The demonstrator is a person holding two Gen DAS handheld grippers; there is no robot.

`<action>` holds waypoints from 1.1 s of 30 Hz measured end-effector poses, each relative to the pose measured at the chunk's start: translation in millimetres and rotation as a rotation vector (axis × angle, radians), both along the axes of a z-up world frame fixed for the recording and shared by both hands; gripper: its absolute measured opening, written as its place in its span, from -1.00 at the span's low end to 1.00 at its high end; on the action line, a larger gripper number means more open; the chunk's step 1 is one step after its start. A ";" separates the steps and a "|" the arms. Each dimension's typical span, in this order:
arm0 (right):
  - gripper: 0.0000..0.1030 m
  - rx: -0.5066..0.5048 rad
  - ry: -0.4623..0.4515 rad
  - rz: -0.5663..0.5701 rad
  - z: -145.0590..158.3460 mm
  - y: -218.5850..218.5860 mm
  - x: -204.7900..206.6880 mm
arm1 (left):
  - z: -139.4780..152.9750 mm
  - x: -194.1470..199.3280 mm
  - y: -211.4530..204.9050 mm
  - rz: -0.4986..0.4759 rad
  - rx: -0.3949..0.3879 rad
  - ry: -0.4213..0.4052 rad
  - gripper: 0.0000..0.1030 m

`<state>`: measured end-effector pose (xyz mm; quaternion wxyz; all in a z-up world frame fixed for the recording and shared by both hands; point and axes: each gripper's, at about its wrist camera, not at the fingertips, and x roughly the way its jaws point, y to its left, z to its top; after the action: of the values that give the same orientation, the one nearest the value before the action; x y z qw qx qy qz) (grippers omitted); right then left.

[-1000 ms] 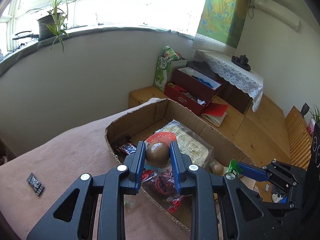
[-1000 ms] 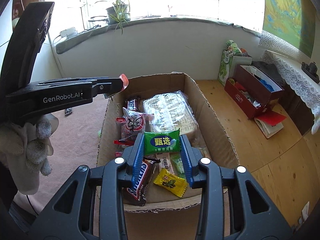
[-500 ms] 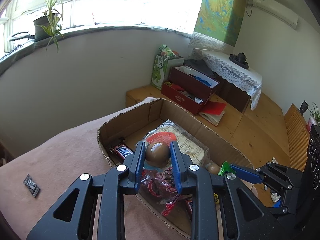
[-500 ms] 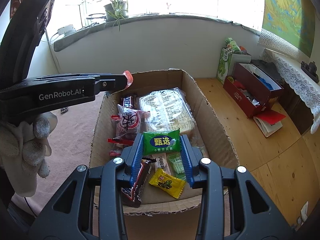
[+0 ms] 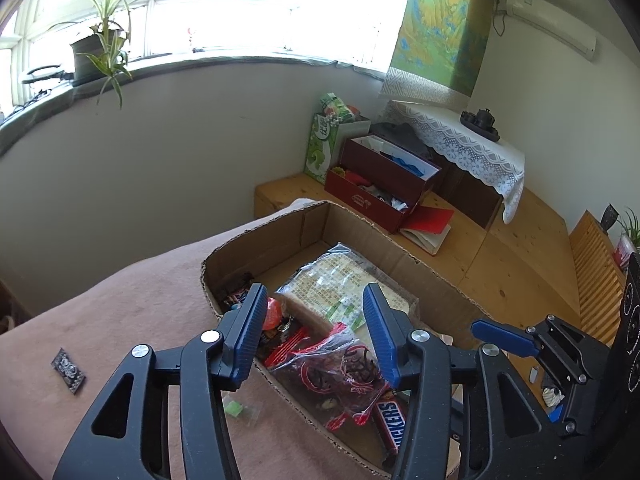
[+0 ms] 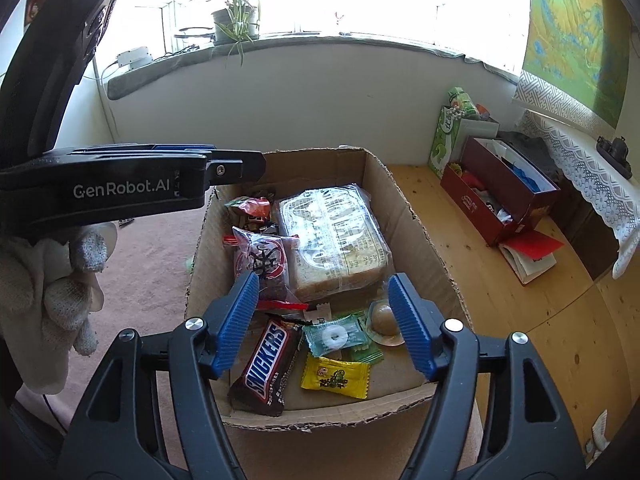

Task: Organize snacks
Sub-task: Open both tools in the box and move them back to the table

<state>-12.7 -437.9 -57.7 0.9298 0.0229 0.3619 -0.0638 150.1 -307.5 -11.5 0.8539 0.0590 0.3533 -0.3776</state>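
A cardboard box (image 6: 424, 240) of snacks stands on the pink-covered table; it also shows in the left wrist view (image 5: 276, 240). Inside lie a bread pack (image 6: 336, 240), a red date bag (image 6: 264, 260), a Snickers bar (image 6: 266, 364), a yellow candy (image 6: 334, 376), a green mint packet (image 6: 340, 338), a brown egg pack (image 6: 384, 316) and a red-wrapped egg snack (image 6: 250, 206). My left gripper (image 5: 316, 336) is open and empty above the box's left side. My right gripper (image 6: 322, 320) is open and empty above the box's near end.
A small black packet (image 5: 68, 370) and a clear wrapper with a green sweet (image 5: 238, 408) lie on the table left of the box. A red box (image 6: 504, 184), a green bag (image 6: 448, 136) and a notebook (image 6: 532, 252) sit on the wooden platform to the right.
Both grippers have opened. The brown egg snack has left my left gripper and the green packet has left my right gripper; both now lie in the box.
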 end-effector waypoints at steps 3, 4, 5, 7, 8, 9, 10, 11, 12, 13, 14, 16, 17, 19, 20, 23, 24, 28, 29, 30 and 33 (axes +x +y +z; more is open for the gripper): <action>0.49 -0.003 -0.004 0.001 2.0 3.2 -0.5 | 0.5 -0.1 2.1 0.003 -0.002 -0.001 -0.05; 0.50 -0.004 -0.005 0.000 2.6 4.1 -1.0 | 0.7 -0.5 3.2 0.003 -0.003 -0.001 -0.05; 0.50 -0.004 -0.006 0.000 2.9 5.0 -1.3 | 1.2 -1.0 4.5 0.004 -0.003 -0.002 -0.05; 0.50 -0.004 -0.007 0.000 3.7 5.8 -1.8 | 2.8 -2.0 6.7 0.006 -0.005 -0.005 -0.05; 0.50 -0.004 -0.008 0.000 4.4 6.5 -2.3 | 3.5 -2.4 8.2 0.008 -0.006 -0.006 -0.05; 0.50 -0.005 -0.009 0.000 5.4 7.9 -3.1 | 4.2 -3.0 9.9 0.010 -0.007 -0.009 -0.05; 0.50 -0.006 -0.010 0.000 6.7 9.3 -3.6 | 4.7 -3.7 12.0 0.012 -0.008 -0.010 -0.05; 0.50 -0.006 -0.013 0.001 7.9 10.7 -4.5 | 5.5 -4.2 13.7 0.013 -0.010 -0.011 -0.05; 0.51 -0.006 -0.016 0.002 9.3 12.1 -5.5 | 6.2 -4.7 15.5 0.014 -0.011 -0.012 -0.05; 0.51 -0.005 -0.019 0.003 10.8 13.9 -6.4 | 6.8 -5.5 17.6 0.015 -0.012 -0.014 -0.05; 0.51 -0.004 -0.022 0.005 12.3 15.6 -7.2 | 7.1 -6.4 19.8 0.016 -0.012 -0.016 -0.05; 0.51 0.001 -0.030 0.010 15.3 19.3 -8.8 | 7.6 -7.5 25.3 0.021 -0.011 -0.019 -0.05; 0.51 0.002 -0.034 0.013 16.9 22.0 -9.7 | 7.9 -7.6 29.2 0.025 -0.013 -0.020 -0.05; 0.51 0.006 -0.044 0.024 19.8 29.1 -11.7 | 8.9 -6.7 38.4 0.038 -0.015 -0.022 -0.05; 0.51 0.011 -0.049 0.032 21.1 32.8 -12.9 | 9.3 -6.2 44.5 0.045 -0.017 -0.022 -0.05; 0.51 0.027 -0.063 0.067 23.5 46.0 -16.1 | 10.5 -2.8 66.4 0.076 -0.025 -0.021 -0.05; 0.51 0.031 -0.066 0.081 23.8 51.8 -17.2 | 10.6 -2.0 74.7 0.088 -0.027 -0.021 -0.05; 0.51 0.042 -0.068 0.149 22.4 78.6 -18.3 | 8.7 5.4 109.4 0.151 -0.039 -0.005 -0.05; 0.51 0.047 -0.063 0.169 20.6 85.8 -17.2 | 7.8 6.6 117.4 0.166 -0.040 -0.003 -0.05; 0.51 0.054 -0.057 0.186 17.9 92.7 -15.8 | 6.9 7.4 125.1 0.180 -0.041 -0.001 -0.05; 0.51 0.088 -0.040 0.216 6.1 111.7 -11.3 | 0.9 9.5 146.5 0.213 -0.043 0.014 -0.05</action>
<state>-24.0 -326.1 -51.6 0.9363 0.0255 0.3461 0.0531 159.6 -161.0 -10.5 0.8877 0.0001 0.3555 -0.2925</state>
